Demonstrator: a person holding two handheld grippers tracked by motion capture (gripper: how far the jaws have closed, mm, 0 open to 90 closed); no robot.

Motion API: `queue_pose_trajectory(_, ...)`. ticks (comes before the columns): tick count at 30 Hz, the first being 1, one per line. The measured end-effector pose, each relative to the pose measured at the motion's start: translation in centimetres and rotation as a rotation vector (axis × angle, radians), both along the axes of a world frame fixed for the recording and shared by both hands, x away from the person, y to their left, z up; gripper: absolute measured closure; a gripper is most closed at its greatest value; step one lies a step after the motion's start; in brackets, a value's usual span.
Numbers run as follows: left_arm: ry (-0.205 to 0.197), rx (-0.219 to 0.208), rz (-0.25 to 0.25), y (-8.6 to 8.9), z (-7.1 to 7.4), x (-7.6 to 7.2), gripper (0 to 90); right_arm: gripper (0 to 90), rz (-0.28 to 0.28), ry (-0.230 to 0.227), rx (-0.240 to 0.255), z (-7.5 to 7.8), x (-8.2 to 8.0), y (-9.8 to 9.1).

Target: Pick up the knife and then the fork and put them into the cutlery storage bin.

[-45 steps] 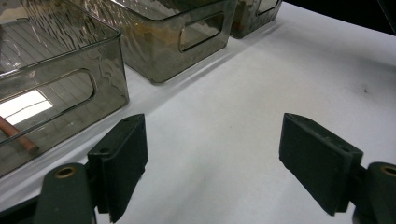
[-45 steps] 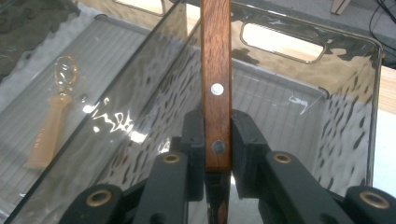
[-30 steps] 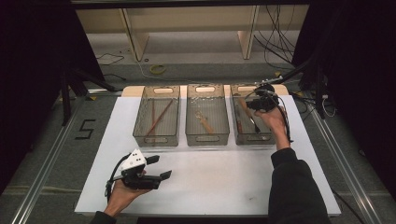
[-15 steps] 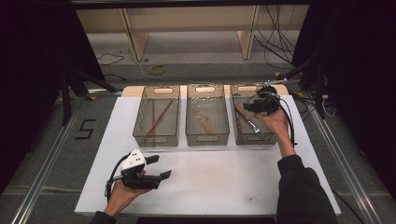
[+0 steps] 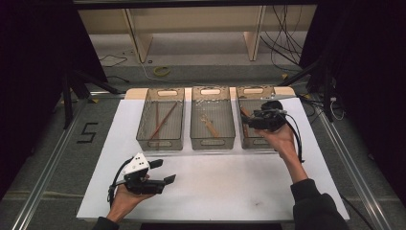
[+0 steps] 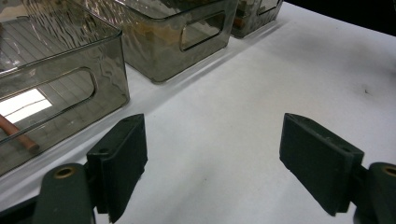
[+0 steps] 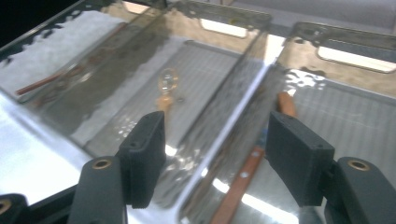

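Sorting cutlery into three clear bins; both grippers empty.
Left gripper (image 5: 163,172) spread wide over the white table (image 5: 230,187); right gripper (image 7: 212,154) jaws just been opening, nothing between, above right bin (image 5: 249,91) where the wood-handled knife (image 7: 238,186) lies: light, rigid, likely slick blade, grip mid-handle.

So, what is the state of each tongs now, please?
Left tongs: open, holding nothing, above the white table.
Right tongs: open, just been opening, holding nothing, over the right bin.
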State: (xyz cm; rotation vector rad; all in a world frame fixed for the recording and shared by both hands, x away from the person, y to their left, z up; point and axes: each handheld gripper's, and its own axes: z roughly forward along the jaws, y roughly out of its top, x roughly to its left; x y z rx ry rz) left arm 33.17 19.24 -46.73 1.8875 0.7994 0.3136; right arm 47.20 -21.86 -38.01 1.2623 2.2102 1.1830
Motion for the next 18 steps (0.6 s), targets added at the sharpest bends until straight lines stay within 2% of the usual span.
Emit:
queue_pose_trajectory(5, 0.002, -0.006, 0.000, 0.0, 0.0, 0.0, 22.5, 35.7, 0.025, -0.025, 0.015, -0.3, -1.9, 0.4)
queue_pose_trajectory(11, 0.006, -0.005, -0.005, -0.1, 0.0, 0.1, 22.5, 34.0, 0.045, -0.032, 0.047, -1.2, -4.0, 0.5)
queue_pose_trajectory(18, 0.005, -0.003, -0.010, -0.2, 0.0, 0.2, 22.5, 33.1, 0.075, -0.031, 0.061, -2.1, -5.3, 0.7)
